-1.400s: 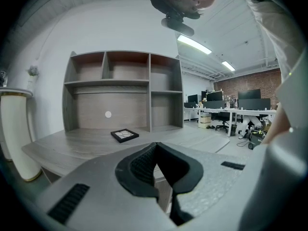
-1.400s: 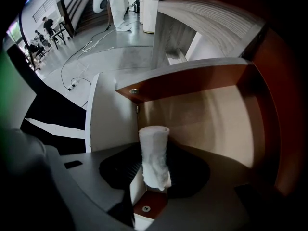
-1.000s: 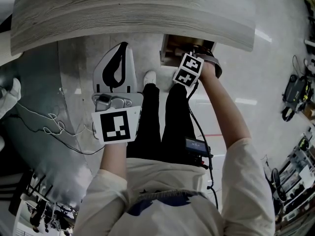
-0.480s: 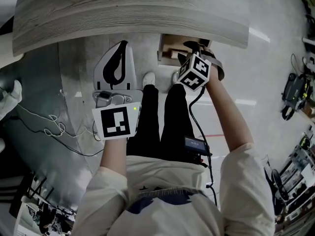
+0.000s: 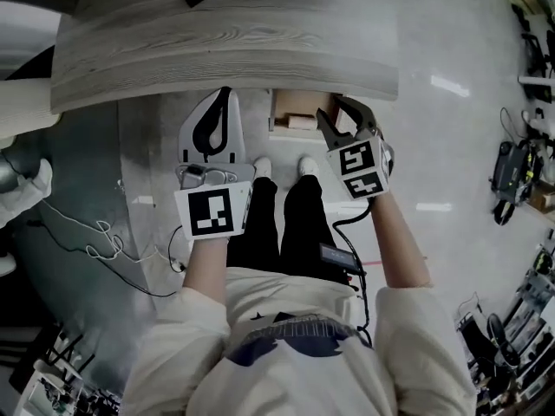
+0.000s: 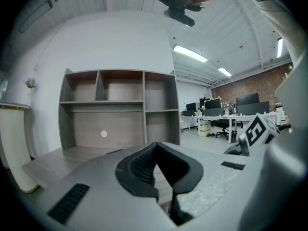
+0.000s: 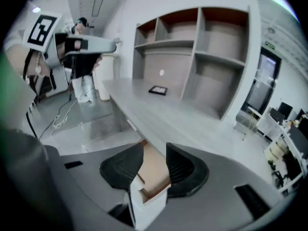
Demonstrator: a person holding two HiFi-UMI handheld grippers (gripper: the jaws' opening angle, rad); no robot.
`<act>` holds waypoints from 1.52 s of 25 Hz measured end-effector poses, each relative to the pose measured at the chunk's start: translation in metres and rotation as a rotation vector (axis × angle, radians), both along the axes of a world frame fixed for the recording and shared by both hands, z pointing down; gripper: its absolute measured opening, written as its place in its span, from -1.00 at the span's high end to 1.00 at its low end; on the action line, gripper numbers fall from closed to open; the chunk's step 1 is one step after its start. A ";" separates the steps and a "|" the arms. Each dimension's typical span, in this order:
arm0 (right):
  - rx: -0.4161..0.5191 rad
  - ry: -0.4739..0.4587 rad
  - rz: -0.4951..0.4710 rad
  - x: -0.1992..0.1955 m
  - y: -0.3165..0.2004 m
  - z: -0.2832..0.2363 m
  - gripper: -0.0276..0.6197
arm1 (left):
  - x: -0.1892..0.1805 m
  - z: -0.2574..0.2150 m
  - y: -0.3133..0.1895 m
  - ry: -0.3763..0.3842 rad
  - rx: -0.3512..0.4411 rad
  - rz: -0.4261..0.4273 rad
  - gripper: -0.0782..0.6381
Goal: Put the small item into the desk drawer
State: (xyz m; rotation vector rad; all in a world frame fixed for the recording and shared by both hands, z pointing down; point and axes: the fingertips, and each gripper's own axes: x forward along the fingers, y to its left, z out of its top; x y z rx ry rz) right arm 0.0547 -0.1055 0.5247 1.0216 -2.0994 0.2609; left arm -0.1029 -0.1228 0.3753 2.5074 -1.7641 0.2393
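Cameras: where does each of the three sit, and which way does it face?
Head view: on the person's head, looking steeply down at desk, open drawer, own arms, legs, left claw and right claw.
Left gripper view: on the left claw, along its shut jaws toward the shelf unit; right claw's cube visible.
Right gripper view: on the right claw, along its closing, empty jaws into the drawer; left claw visible.
Shared: both gripper views show desk and shelf unit.

The left gripper (image 6: pixel 155 150), its jaws closed tip to tip (dark, ribbed pads), points over a wood-grain desk (image 6: pixel 50 161) toward an open-shelved hutch (image 6: pixel 120 107); a marker cube (image 6: pixel 258 129) edges in at right, before office workstations (image 6: pixel 226 115).
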 end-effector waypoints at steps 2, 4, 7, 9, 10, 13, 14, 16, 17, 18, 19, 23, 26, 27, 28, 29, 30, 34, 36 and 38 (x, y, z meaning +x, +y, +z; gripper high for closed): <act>0.090 -0.073 0.077 0.010 -0.002 -0.046 0.50 | 0.009 -0.022 0.001 0.004 0.027 0.009 0.76; 0.193 -0.135 0.139 0.021 -0.002 -0.095 0.56 | 0.017 -0.047 0.002 0.014 0.058 0.013 0.76; 0.349 -0.206 0.171 0.031 -0.003 -0.165 0.62 | 0.030 -0.088 0.001 0.047 0.118 0.014 0.76; 0.468 -0.249 0.167 0.037 0.001 -0.210 0.65 | 0.042 -0.114 0.002 0.070 0.156 0.035 0.76; 0.533 -0.275 0.171 0.040 0.005 -0.233 0.66 | 0.049 -0.126 0.004 0.077 0.170 0.054 0.76; 0.680 -0.334 0.225 0.049 0.019 -0.289 0.74 | 0.064 -0.156 0.013 0.057 0.220 0.106 0.76; 0.713 -0.348 0.241 0.052 0.024 -0.303 0.78 | 0.067 -0.166 0.016 0.053 0.237 0.110 0.76; 0.768 -0.368 0.256 0.055 0.031 -0.326 0.84 | 0.072 -0.183 0.021 0.060 0.269 0.106 0.76; 0.790 -0.375 0.259 0.056 0.033 -0.334 0.86 | 0.074 -0.191 0.023 0.065 0.284 0.102 0.76; 0.808 -0.381 0.261 0.058 0.035 -0.341 0.88 | 0.076 -0.198 0.024 0.068 0.297 0.100 0.76; 0.823 -0.389 0.262 0.059 0.036 -0.348 0.88 | 0.077 -0.205 0.025 0.067 0.309 0.102 0.76; 0.866 -0.423 0.257 0.064 0.038 -0.372 0.90 | 0.085 -0.231 0.029 0.063 0.352 0.124 0.76; 0.890 -0.425 0.239 0.063 0.036 -0.382 0.90 | 0.083 -0.244 0.030 0.053 0.383 0.122 0.76; 0.893 -0.426 0.237 0.063 0.034 -0.384 0.90 | 0.083 -0.246 0.029 0.046 0.391 0.120 0.76; 0.896 -0.429 0.236 0.064 0.033 -0.386 0.90 | 0.083 -0.248 0.028 0.040 0.397 0.118 0.76; 0.898 -0.431 0.234 0.064 0.032 -0.386 0.90 | 0.082 -0.248 0.028 0.037 0.400 0.114 0.76; 0.900 -0.433 0.232 0.064 0.031 -0.387 0.90 | 0.082 -0.249 0.027 0.037 0.401 0.110 0.76; 0.897 -0.439 0.223 0.062 0.026 -0.386 0.90 | 0.079 -0.248 0.022 0.036 0.400 0.097 0.76; 0.894 -0.440 0.222 0.062 0.024 -0.386 0.90 | 0.078 -0.246 0.020 0.034 0.394 0.094 0.76; 0.895 -0.439 0.223 0.062 0.022 -0.386 0.91 | 0.078 -0.244 0.018 0.035 0.388 0.093 0.76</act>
